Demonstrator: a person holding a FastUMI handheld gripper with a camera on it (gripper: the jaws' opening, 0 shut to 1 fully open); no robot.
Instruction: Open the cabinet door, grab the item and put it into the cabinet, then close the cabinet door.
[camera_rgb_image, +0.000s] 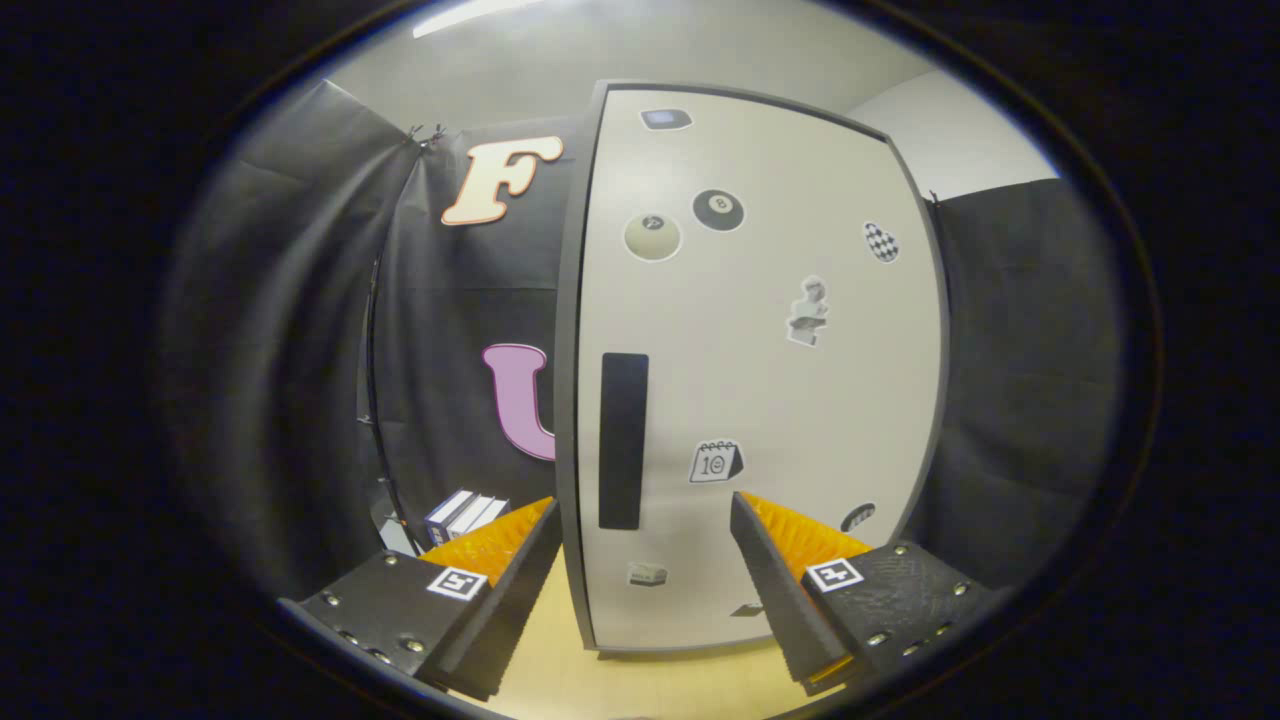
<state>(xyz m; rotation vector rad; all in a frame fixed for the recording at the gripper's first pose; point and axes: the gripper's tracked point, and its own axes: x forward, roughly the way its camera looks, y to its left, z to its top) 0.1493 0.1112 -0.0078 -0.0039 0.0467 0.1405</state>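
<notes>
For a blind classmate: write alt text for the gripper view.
A closed pale cabinet door with stickers and a dark vertical handle stands just ahead of the open gripper. A small box lies left of the cabinet.

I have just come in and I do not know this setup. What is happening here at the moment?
A person holds a handheld gripper in front of a small cabinet standing on a wooden table. The cabinet door, covered in stickers, looks shut. The gripper's fingers are open and hold nothing; the door's dark vertical handle lies just ahead, between them. A small boxed item sits left of the cabinet.
</notes>
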